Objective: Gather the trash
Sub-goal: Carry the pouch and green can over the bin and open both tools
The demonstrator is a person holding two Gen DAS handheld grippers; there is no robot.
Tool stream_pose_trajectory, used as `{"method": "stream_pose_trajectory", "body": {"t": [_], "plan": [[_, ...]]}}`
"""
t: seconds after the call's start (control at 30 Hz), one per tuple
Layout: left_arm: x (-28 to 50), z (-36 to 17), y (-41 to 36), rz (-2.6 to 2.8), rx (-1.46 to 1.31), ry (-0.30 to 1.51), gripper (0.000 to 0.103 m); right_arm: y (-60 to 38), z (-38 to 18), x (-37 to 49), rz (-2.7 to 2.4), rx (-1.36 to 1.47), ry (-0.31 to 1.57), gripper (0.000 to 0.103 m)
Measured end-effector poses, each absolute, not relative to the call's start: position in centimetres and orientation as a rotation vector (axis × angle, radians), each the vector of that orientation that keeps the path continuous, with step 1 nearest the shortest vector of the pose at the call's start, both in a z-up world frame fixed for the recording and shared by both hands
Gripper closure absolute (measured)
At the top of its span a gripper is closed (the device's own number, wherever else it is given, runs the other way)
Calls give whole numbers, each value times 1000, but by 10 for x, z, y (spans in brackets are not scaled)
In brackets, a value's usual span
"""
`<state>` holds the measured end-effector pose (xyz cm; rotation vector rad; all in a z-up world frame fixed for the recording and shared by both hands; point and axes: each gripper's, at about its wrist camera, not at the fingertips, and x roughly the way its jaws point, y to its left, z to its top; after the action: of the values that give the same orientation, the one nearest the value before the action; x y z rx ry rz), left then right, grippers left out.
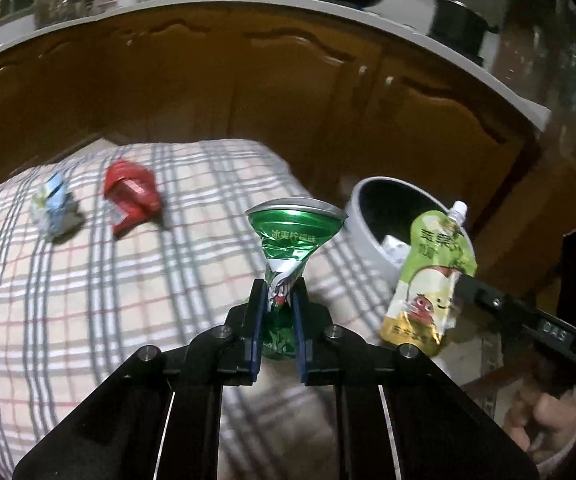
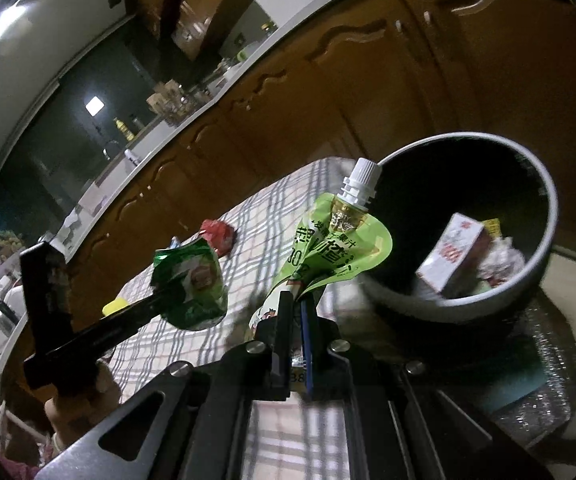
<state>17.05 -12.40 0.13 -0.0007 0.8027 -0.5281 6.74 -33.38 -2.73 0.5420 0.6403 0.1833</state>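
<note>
While 2 pieces of trash are held in the air, the collection stands roughly half done, judging from what lies in the bin and what remains on the cloth; the left gripper (image 1: 280,300) is pinched on the waist of a crushed green soda can (image 1: 288,240), whose flared top points away from the camera; the right gripper (image 2: 293,312) is clamped on the lower part of a green juice pouch (image 2: 327,248) with a white screw spout uppermost; in the right wrist view the pouch hangs just beside the near rim of the round grey waste bin (image 2: 543,248), not yet over its mouth, while the can sits further left, over the table edge.

Already inside the bin: a white and red carton (image 2: 453,252) and crumpled paper (image 2: 501,258) beside it; other scraps lie deeper, too dim to name.

Still on the checked tablecloth (image 1: 88,320): a crumpled red wrapper (image 1: 132,196) and, just to its left, a crushed blue and white carton (image 1: 54,208); both rest well apart from either gripper; whether further litter lies outside these 2 views cannot be told.

Remaining work, as a judgement: carry pouch and can over the bin mouth and release them, then return for the 2 items on the cloth; the pouch looks likely to go in first, being nearer the rim.
</note>
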Motion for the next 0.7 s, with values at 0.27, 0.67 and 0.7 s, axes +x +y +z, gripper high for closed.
{"method": "stream_pose_trajectory", "body": {"t": [0.27,0.67,0.7], "plan": [[166,15,-166,-601,31,783,92,-371,-18,57,98,533,593,99],[183,29,-233,-687,56,767,92,-406,-2,64,-54,421,554,99],[186,28,-238,-692,56,771,92,-407,-2,66,-62,409,556,99]]}}
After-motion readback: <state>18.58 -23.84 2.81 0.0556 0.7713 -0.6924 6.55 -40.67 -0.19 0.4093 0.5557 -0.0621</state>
